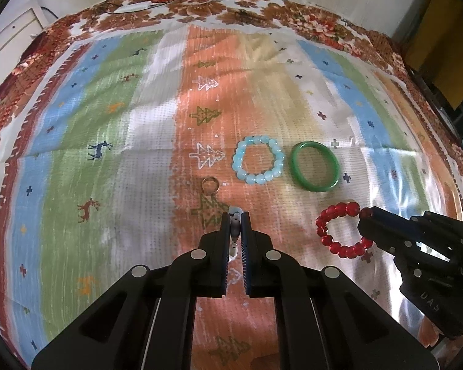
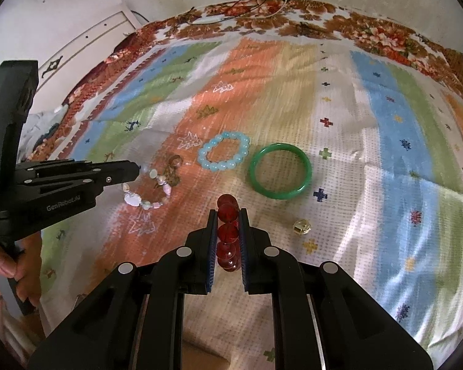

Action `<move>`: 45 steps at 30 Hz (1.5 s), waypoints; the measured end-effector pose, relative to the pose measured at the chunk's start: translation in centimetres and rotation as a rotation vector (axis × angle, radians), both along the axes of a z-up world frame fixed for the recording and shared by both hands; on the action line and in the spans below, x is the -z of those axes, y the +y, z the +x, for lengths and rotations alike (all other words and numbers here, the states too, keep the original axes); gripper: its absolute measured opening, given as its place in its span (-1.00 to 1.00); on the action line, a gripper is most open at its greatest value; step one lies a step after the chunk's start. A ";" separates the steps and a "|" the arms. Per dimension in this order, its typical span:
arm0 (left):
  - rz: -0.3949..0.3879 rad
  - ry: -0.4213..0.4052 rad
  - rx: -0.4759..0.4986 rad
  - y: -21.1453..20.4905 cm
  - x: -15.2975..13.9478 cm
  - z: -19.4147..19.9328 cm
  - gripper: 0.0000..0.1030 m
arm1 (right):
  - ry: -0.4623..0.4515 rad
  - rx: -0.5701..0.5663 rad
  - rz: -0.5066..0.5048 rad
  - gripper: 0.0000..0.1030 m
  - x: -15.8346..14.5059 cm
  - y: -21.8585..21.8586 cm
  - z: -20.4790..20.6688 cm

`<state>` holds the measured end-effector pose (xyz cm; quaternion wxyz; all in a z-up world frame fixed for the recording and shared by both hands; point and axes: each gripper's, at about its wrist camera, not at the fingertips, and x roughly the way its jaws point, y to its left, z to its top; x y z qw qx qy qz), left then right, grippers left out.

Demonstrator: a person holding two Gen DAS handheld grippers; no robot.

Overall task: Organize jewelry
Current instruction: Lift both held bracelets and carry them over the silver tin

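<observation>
The glossy red bead bracelet is pinched between the right gripper pads. The left gripper is pressed together on a pale stone bracelet of uneven beads, which hangs from its tip. Ahead of both, on the woven striped cloth, lie a blue bead bracelet, a smooth green bangle and a ring. Beyond these the cloth is bare to its floral border.
</observation>
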<state>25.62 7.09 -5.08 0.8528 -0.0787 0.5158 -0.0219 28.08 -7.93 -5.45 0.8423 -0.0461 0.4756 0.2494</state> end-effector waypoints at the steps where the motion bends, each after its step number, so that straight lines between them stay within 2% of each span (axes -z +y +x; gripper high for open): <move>1: -0.003 -0.003 -0.001 0.0 -0.2 -0.2 -0.88 | -0.002 0.000 0.001 -0.73 -0.1 0.0 -0.1; 17: -0.024 -0.061 -0.013 -0.8 -2.4 -3.2 -0.88 | -0.101 0.004 -0.009 -0.73 -2.7 -0.5 -3.7; 20: -0.012 -0.087 -0.027 -1.1 -2.9 -3.8 -0.88 | -0.110 0.009 0.006 -0.73 -3.0 -0.7 -4.2; 30: -0.017 -0.193 -0.031 -1.9 -4.8 -6.6 -0.88 | -0.238 0.001 0.085 -0.73 -5.9 -1.5 -6.8; 36: -0.015 -0.245 -0.044 -2.2 -5.5 -8.2 -0.88 | -0.276 0.019 0.104 -0.73 -6.3 -2.2 -7.7; 39: 0.015 -0.291 -0.050 -2.5 -6.1 -9.1 -0.88 | -0.297 0.025 0.103 -0.73 -6.5 -2.4 -8.4; 45: 0.001 -0.356 -0.074 -2.7 -7.4 -11.2 -0.88 | -0.332 0.027 0.098 -0.73 -6.7 -2.8 -9.9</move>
